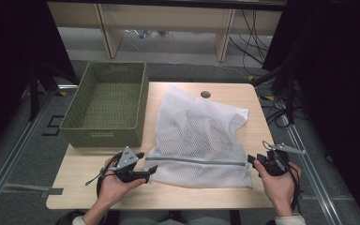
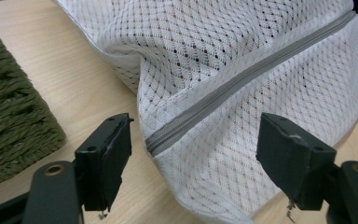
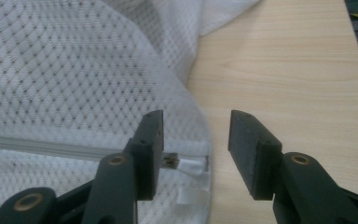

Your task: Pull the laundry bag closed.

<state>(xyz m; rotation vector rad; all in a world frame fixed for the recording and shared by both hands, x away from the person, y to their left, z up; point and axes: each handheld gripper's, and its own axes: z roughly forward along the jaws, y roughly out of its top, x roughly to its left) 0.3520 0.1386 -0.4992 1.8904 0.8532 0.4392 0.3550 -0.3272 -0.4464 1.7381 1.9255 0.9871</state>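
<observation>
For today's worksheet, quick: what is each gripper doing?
Left gripper: open, holding nothing, at the mesh bag.
Right gripper: open, holding nothing.

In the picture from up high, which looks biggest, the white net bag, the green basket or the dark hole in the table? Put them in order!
1. White net bag and green basket: they look about alike, so I won't rank them.
2. Dark hole: smallest by far.

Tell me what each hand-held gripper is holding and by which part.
Nothing is held. The left hand-held gripper stands open around the zipper's end on the white mesh laundry bag; the right hand-held gripper is open by the zipper pull.
</observation>
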